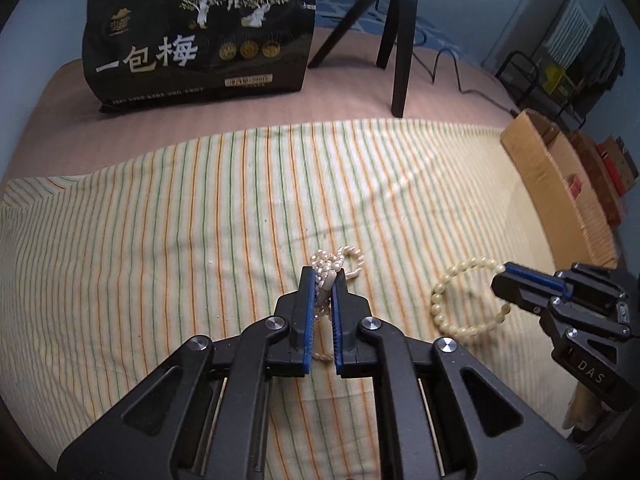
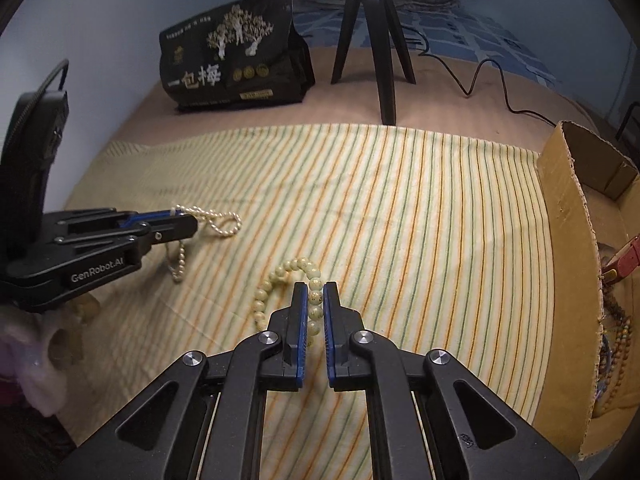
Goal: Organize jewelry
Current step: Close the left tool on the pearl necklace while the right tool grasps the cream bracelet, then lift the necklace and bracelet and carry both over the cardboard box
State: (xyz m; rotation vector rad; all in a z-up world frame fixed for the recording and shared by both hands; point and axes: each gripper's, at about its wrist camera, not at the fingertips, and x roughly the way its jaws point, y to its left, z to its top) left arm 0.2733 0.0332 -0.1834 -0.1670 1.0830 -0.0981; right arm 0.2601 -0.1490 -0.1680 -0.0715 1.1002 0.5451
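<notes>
My left gripper (image 1: pixel 324 276) is shut on a white pearl necklace (image 1: pixel 340 260), which bunches between the blue pads and loops onto the striped cloth (image 1: pixel 160 240). In the right wrist view the left gripper (image 2: pixel 188 220) holds the necklace (image 2: pixel 224 224) with a strand hanging down. My right gripper (image 2: pixel 315 290) is shut on a pale yellow-green bead bracelet (image 2: pixel 276 280) that curves out to the left. In the left wrist view the right gripper (image 1: pixel 502 274) grips the bracelet (image 1: pixel 440 300) at its far right side.
A cardboard box (image 2: pixel 568 240) stands at the right edge and holds bead strings (image 2: pixel 616 344). A black snack bag (image 2: pixel 232 64) and a black tripod (image 2: pixel 376 40) stand behind the cloth. A black cable (image 2: pixel 480 76) trails on the tan surface.
</notes>
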